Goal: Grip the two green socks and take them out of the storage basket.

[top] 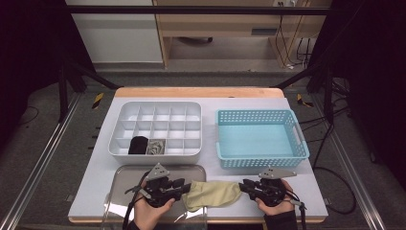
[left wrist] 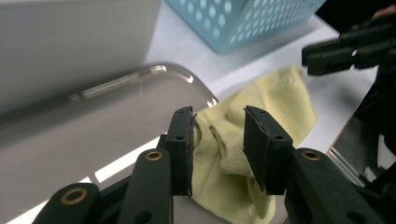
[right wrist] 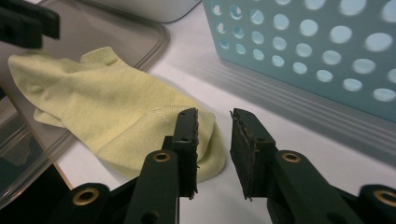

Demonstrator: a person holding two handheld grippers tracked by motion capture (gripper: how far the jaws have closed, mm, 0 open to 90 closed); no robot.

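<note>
Socks are the business on this table, and the pale yellow sock [top: 213,194] lies flat at the near edge, its cuff end over the rim of the clear tray [top: 125,173] and its toe out on the white table [top: 210,103].

From the left: the left gripper [top: 187,184] sits at the cuff with its jaws partly open; in the left gripper view the bunched knit stands between the pads [left wrist: 183,145], but they don't seem to press on it, so nothing is really held. Beyond it, the white divided organizer [top: 158,128] already has a rolled black sock [top: 139,144] and a grey one [top: 155,147] in neighbouring cells of its front row. Further right is the right gripper [top: 242,186] at the toe, its jaws parted a little, with the toe just beside them rather than between. Behind that stands the blue perforated basket [top: 261,138].

To my eye the step is taking up the sock to fold or roll it. Done well, each gripper should bite a full fold of fabric (thin ribbed knit slips from a shallow pinch) and both should lift together, clear of the tray's hard, glossy lip.
</note>
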